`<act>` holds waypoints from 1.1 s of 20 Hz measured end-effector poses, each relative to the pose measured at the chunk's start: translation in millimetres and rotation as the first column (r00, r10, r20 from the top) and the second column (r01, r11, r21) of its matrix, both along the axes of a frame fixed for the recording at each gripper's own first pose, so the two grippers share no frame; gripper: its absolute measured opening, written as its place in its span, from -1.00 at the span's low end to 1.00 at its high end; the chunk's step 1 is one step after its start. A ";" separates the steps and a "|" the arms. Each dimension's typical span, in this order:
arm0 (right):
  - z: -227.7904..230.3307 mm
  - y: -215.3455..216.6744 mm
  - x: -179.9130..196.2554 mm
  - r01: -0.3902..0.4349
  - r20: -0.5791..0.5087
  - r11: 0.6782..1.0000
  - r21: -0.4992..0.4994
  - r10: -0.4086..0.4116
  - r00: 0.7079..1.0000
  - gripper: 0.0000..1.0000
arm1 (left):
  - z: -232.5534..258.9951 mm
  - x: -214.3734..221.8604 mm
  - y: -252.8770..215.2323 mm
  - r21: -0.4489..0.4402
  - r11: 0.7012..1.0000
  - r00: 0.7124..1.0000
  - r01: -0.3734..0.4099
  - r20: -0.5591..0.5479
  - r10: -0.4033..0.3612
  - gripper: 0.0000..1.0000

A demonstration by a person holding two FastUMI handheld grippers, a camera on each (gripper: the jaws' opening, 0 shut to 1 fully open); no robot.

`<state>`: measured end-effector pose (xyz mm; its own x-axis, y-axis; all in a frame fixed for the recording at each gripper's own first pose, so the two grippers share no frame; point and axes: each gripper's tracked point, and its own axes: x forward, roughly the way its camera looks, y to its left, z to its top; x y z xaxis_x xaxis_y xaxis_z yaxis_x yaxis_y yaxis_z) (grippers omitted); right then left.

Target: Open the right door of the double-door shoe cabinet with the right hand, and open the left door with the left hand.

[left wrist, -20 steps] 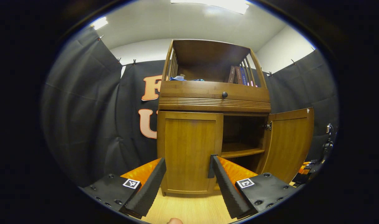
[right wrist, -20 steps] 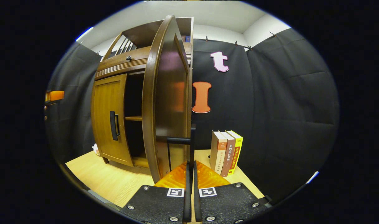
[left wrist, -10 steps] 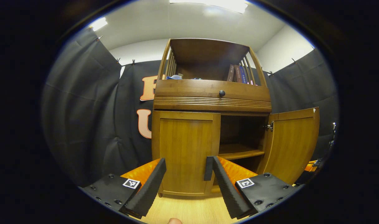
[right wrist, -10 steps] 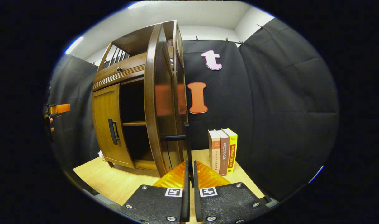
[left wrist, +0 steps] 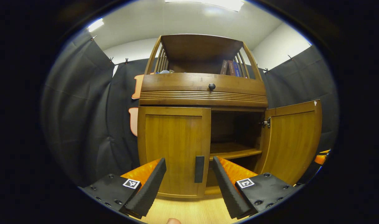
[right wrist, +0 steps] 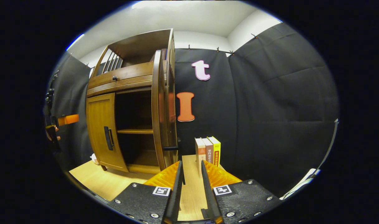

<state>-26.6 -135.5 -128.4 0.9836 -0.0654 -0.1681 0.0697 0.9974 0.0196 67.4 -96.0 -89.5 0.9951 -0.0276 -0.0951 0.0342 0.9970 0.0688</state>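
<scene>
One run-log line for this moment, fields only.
right door: open | left door: shut | left gripper: open, handle between fingers, no contact | right gripper: open, holds nothing

hidden: my left gripper (right wrist: pixel 63 119) cut by frame edge, jaws out of sight | top-shelf books (left wrist: pixel 229 67) partly behind slats, titles too small | right door (right wrist: pixel 160 109) seen edge-on, handle (right wrist: pixel 172 148) mostly hidden
</scene>
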 end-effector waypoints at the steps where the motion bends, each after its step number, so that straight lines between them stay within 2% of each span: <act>1: 7.4 1.0 -4.0 0.006 0.007 1.000 -0.001 -0.006 1.000 -0.09 | -5.2 9.1 -3.9 -0.004 1.000 1.000 -0.001 -0.014 0.001 0.94; 3: 20.4 5.4 -11.3 0.003 0.018 1.000 -0.006 -0.003 1.000 0.29 | -19.6 25.9 -10.8 -0.007 1.000 0.999 0.012 -0.036 -0.013 0.87; 4: 26.4 6.7 -14.8 0.001 0.025 1.000 -0.007 -0.001 1.000 0.41 | -30.2 34.0 -14.3 -0.004 1.000 0.999 0.027 -0.042 -0.027 0.93; 6: 36.4 5.8 -17.3 0.006 0.036 1.000 -0.013 -0.006 0.999 0.67 | -51.6 50.9 -11.5 0.003 1.000 0.998 0.019 -0.064 -0.019 0.87; 7: 39.3 3.5 -17.9 0.015 0.038 1.000 -0.012 -0.014 0.999 0.75 | -62.2 58.9 -11.2 0.002 1.000 0.997 0.013 -0.077 -0.012 0.92; 8: 41.4 2.5 -16.0 0.020 0.039 1.000 -0.010 -0.020 0.999 0.82 | -71.4 66.6 -14.3 0.003 1.000 0.996 0.017 -0.090 -0.017 0.89; 15: 43.2 -18.5 -9.5 0.078 0.053 0.997 0.025 -0.079 0.995 0.85 | -119.2 115.1 -25.9 0.004 1.000 0.991 0.030 -0.132 -0.029 0.88; 18: 41.5 -18.9 -7.5 0.084 0.060 0.996 0.025 -0.085 0.995 0.85 | -135.6 131.1 -22.5 0.031 1.000 0.990 0.005 -0.143 -0.001 0.89; 21: 41.9 -17.6 -7.4 0.085 0.065 0.996 0.031 -0.087 0.994 0.85 | -150.7 141.9 -21.5 0.002 1.000 0.988 -0.008 -0.157 0.008 0.89; 22: 42.6 -16.1 -6.9 0.082 0.068 0.996 0.033 -0.084 0.994 0.85 | -153.5 144.8 -19.2 0.000 1.000 0.986 -0.012 -0.163 0.012 0.83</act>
<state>-33.5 -151.7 -85.8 0.9843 -0.1432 -0.1033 0.1496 0.9871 0.0570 212.2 -115.3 -243.0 0.9664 -0.0156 -0.2565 0.0326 0.9975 0.0624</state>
